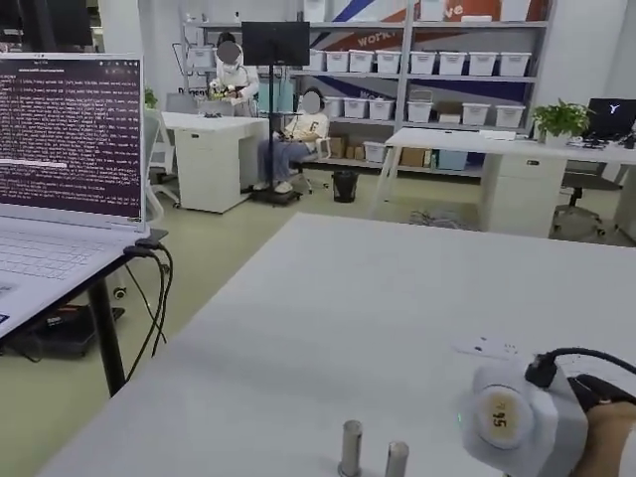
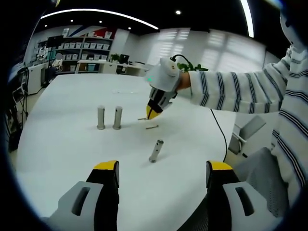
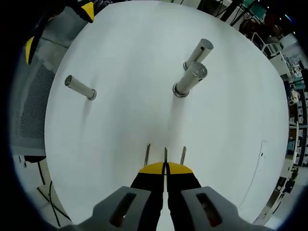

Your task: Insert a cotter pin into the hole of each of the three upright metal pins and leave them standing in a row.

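Up-frame, right of the right gripper (image 3: 165, 166) — jaws together, pinching a cotter pin (image 3: 165, 154) lengthwise — stands the nearest metal pin (image 3: 189, 79); left gripper (image 2: 161, 168), jaws apart, sits farther off.

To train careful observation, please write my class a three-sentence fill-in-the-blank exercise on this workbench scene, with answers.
1. The white table carries ___ thick metal pins in all.
2. The left tongs are ___, with nothing between the jaws.
3. The right tongs are ___ on a thin cotter pin.
Missing words: three; open; shut.
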Available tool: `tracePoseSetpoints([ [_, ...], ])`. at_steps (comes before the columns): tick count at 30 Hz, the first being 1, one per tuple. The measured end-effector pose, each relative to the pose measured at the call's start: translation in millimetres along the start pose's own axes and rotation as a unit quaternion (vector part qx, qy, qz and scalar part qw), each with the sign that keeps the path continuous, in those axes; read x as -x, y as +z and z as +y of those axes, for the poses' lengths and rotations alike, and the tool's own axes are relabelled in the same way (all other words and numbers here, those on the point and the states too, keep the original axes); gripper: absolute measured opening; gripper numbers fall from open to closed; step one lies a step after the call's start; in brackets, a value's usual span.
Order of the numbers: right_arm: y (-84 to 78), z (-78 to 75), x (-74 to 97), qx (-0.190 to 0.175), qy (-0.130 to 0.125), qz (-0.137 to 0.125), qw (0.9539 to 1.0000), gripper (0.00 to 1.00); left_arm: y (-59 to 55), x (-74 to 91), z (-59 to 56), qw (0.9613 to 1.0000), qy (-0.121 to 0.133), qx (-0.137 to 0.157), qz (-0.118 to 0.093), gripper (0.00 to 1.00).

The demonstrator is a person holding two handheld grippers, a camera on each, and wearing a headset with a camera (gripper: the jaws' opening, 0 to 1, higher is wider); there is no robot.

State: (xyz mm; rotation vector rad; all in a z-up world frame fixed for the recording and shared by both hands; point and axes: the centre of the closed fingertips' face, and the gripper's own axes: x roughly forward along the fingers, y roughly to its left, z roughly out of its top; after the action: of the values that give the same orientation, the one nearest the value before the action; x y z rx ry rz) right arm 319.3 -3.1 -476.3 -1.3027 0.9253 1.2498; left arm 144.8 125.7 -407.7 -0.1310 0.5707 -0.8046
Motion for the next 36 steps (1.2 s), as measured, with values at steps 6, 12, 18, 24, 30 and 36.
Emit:
tracePoseSetpoints([
  [6, 6.7, -3.4, 21.4, 0.022, -0.052, -0.024, 0.9981, 0.00, -2.7, -3.2, -0.1, 0.9999, -0.004, 0.000, 0.010, 0.71],
  [12, 15.7, 8.1, 41.5, 0.024, -0.081, -0.049, 0.9953, 0.00, 0.8, -7.3, -4.8, 0.9999, -0.016, 0.004, 0.003, 0.69],
  [18, 24.2, 22.8, 52.0, 0.027, -0.095, -0.068, 0.9928, 0.00, 5.6, -13.3, -10.1, 0.9995, -0.030, 0.003, -0.003, 0.65],
  [24, 34.9, 34.5, 65.1, 0.016, -0.113, -0.098, 0.9886, 0.00, 14.6, -18.1, -8.3, 0.9992, -0.034, 0.018, -0.012, 0.63],
  [30, 48.7, 42.3, 80.9, 0.004, -0.142, -0.132, 0.9811, 0.00, 25.6, -23.8, -6.8, 0.9983, -0.044, 0.032, -0.020, 0.54],
  [36, 57.5, 50.7, 91.9, -0.006, -0.157, -0.152, 0.9758, 0.00, 35.0, -28.1, -7.8, 0.9977, -0.053, 0.028, -0.030, 0.54],
])
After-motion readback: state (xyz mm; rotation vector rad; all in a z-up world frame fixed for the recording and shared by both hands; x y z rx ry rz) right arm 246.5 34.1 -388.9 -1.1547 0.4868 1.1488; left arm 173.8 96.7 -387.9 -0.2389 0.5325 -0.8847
